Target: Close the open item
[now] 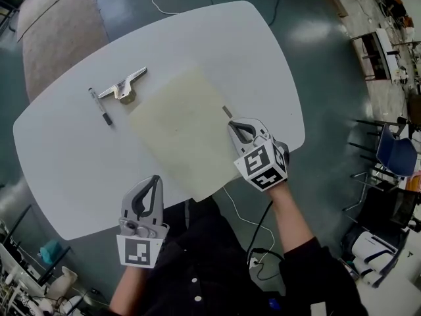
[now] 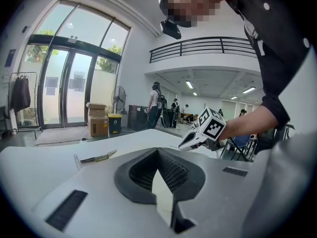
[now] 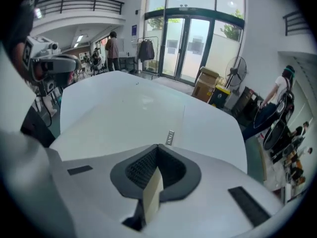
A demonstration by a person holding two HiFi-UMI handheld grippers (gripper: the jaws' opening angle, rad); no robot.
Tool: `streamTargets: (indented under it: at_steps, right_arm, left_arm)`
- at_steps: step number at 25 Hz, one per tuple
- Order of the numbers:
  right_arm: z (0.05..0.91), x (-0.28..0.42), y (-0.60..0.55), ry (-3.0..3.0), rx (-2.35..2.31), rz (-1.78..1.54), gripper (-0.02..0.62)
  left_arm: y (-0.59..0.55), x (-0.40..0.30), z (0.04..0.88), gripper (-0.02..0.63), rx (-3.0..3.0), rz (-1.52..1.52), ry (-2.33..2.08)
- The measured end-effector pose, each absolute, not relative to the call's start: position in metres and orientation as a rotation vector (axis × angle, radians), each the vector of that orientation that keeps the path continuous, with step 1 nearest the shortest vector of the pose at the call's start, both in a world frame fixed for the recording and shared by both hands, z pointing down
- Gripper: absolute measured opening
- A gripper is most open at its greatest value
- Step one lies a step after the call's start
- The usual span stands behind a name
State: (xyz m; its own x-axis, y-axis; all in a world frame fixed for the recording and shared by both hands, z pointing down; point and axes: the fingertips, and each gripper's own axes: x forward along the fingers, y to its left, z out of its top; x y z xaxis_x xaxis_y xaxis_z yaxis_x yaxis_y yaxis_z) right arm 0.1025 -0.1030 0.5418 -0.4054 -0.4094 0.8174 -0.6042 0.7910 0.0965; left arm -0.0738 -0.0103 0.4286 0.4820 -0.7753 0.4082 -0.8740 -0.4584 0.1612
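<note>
Pinching the cream folder (image 1: pixel 177 127) at its 4 o'clock edge, right gripper (image 1: pixel 233 125) was clamped on the sheet. Folder lay mid-table. Left gripper (image 1: pixel 156 180), at 7 o'clock, pressed together, apparently empty. Best: lower flap flat, square edges, then release.

Bare desk (image 1: pixel 72 163) runs wide along the left edge and across the far right corner; a cream sheet (image 1: pixel 181 127) covers the middle; a pen (image 1: pixel 100 106) and a metal clip (image 1: pixel 126 85) lie near the far left edge, just beside the sheet.
</note>
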Motion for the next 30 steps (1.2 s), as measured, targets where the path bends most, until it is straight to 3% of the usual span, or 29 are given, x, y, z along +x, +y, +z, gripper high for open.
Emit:
streamTargets:
  at_steps: [24,30]
  right_arm:
    - [0.566,0.090,-0.129,-1.989,0.720,-0.022,0.025]
    - [0.551,0.089,-0.136,-2.081,0.866,0.130,0.025]
  left_arm:
    - [-0.004,-0.075,0.443,0.015,2.354,0.442,-1.363]
    - [-0.007,-0.075,0.436,0.015,2.365,0.425,-1.368]
